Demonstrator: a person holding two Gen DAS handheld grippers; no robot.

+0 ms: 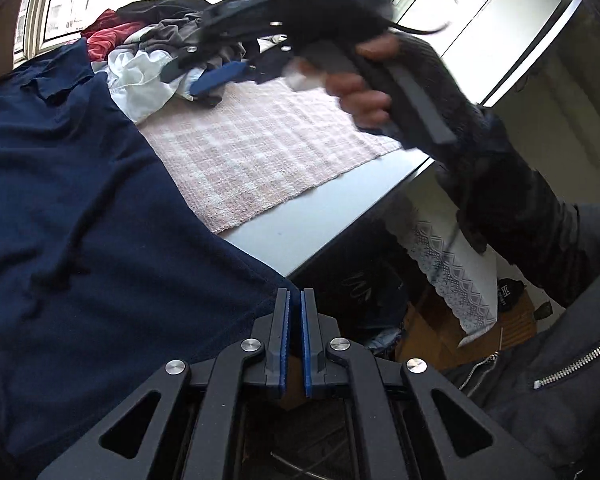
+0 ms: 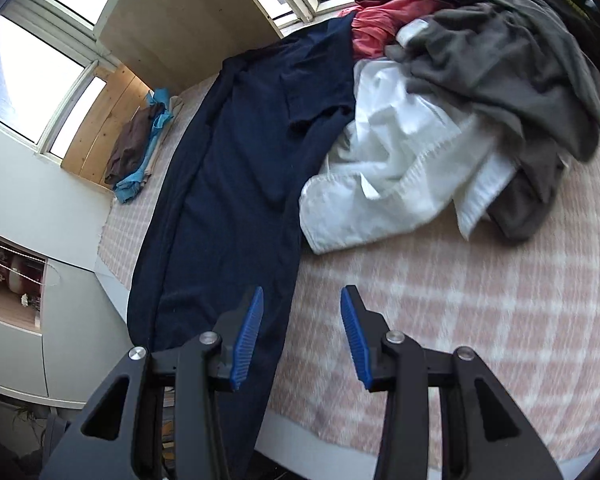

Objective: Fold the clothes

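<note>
A navy garment (image 1: 80, 200) lies long and flat over the pink checked cloth (image 1: 260, 152) on the table, and its near end rises toward the left wrist camera. My left gripper (image 1: 295, 296) has its jaws pressed together at that garment's near corner, which reaches the fingertips. In the right wrist view the navy garment (image 2: 240, 140) runs from the window down past the table edge. My right gripper (image 2: 302, 300) hangs open above the pink checked cloth (image 2: 460, 320), just right of the garment's edge, holding nothing. From the left wrist view, the right gripper (image 1: 182, 82) is blurred, held by a gloved hand (image 1: 364, 100).
A heap of unfolded clothes lies at the far end: a white one (image 2: 400, 168), a grey one (image 2: 500, 72), a red one (image 2: 380, 20). A small folded stack (image 2: 136, 152) rests on the wooden ledge. The table edge (image 1: 320, 224) drops to clutter and a lace cloth (image 1: 452, 272).
</note>
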